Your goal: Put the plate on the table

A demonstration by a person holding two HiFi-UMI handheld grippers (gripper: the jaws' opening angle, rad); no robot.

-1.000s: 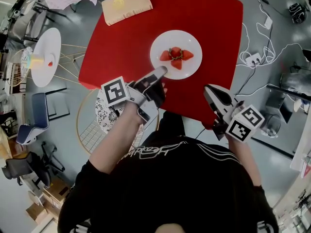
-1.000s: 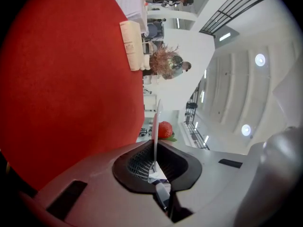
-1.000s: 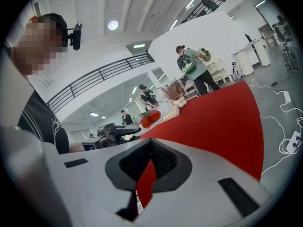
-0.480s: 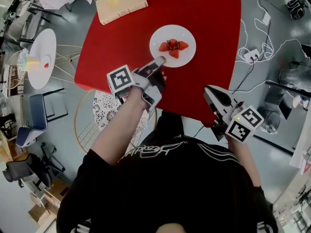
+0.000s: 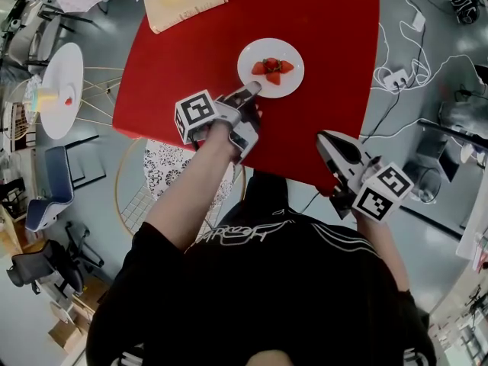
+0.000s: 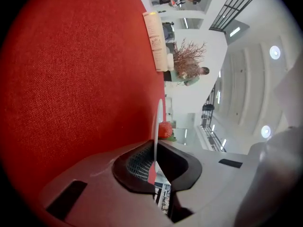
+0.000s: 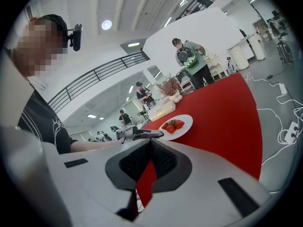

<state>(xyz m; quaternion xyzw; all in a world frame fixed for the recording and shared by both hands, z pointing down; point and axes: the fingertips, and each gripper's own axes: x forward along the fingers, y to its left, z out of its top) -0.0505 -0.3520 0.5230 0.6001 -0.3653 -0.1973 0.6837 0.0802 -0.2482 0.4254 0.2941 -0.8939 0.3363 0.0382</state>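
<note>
As seen from my head view: plate (image 5: pixel 271 67) with strawberries (image 5: pixel 272 69) sits on red table (image 5: pixel 191 59), its near rim pinched by my left gripper (image 5: pixel 250 91). Left gripper view alone: rim edge-on, clamped between the jaws. Right gripper view alone: my right gripper (image 7: pixel 150 143) closed, empty, well apart from the plate.

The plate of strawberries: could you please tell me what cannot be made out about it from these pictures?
Whether the plate touches the red table: the head view looks from above, and the left gripper view shows it edge-on, with the left tongs covering its near rim.
The count of strawberries: too small in the head view, and the rim hides most in the left gripper view.
The plate's underside: hidden in every view.
</note>
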